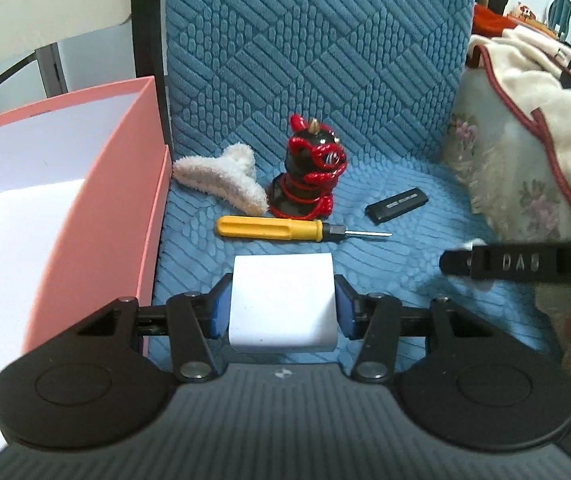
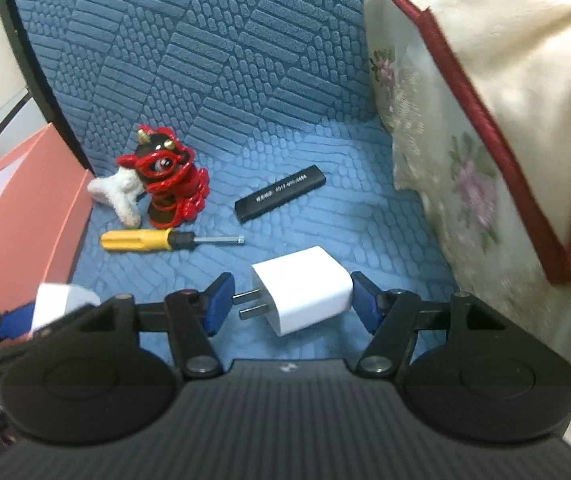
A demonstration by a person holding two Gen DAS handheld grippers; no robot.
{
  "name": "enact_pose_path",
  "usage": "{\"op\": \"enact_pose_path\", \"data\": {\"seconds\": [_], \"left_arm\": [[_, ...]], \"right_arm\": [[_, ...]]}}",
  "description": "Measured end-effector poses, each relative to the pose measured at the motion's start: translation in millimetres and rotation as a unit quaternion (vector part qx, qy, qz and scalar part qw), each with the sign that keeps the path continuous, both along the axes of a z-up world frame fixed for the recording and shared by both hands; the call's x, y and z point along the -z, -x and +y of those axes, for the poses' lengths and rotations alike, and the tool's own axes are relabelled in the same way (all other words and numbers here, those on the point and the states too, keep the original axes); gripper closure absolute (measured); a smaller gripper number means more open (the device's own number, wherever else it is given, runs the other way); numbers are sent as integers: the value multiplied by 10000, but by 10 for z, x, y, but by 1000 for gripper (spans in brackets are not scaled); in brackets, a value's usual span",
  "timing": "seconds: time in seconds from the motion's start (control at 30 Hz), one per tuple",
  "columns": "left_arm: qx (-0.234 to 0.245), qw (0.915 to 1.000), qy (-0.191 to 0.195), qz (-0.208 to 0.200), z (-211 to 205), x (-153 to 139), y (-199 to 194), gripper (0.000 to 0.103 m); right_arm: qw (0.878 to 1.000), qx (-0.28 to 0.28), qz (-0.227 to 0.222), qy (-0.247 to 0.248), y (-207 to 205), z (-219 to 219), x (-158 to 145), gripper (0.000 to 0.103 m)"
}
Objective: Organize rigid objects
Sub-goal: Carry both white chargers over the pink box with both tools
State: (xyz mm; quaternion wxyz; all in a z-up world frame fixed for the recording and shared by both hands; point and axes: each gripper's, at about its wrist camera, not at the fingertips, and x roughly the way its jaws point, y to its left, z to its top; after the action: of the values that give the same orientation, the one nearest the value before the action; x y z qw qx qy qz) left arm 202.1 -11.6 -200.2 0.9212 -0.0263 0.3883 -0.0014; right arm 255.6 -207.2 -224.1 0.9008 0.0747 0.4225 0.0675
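My left gripper (image 1: 282, 306) is shut on a white block (image 1: 282, 304), held above the blue seat cushion (image 1: 405, 280); it also shows in the right wrist view (image 2: 61, 300). My right gripper (image 2: 291, 302) is open around a white plug charger (image 2: 305, 294) that lies on the cushion, its prongs pointing left; the right pad touches it, the left pad is apart. A yellow-handled screwdriver (image 1: 273, 229) (image 2: 141, 239), a red and black figurine (image 1: 309, 176) (image 2: 165, 178), a white fluffy hair clip (image 1: 221, 178) (image 2: 119, 194) and a black stick (image 1: 397, 205) (image 2: 281, 194) lie further back.
An open pink box (image 1: 125, 208) with a white inside stands left of the cushion, also in the right wrist view (image 2: 25, 216). A floral cushion with cream cloth (image 1: 525, 152) (image 2: 485, 160) bounds the right side. The blue backrest (image 1: 317, 52) rises behind.
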Motion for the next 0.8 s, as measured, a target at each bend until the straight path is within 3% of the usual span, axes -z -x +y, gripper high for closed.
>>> {"op": "enact_pose_path", "data": {"seconds": [0.43,0.8], "left_arm": [[286,9994,216,29,-9,-329,362,46],[455,9979,463,18,80,-733,633,46]], "right_arm": [[9997,184,94,-116,613,-37,-221,37],[9998,126,-63,-156,938,28,-691,37]]}}
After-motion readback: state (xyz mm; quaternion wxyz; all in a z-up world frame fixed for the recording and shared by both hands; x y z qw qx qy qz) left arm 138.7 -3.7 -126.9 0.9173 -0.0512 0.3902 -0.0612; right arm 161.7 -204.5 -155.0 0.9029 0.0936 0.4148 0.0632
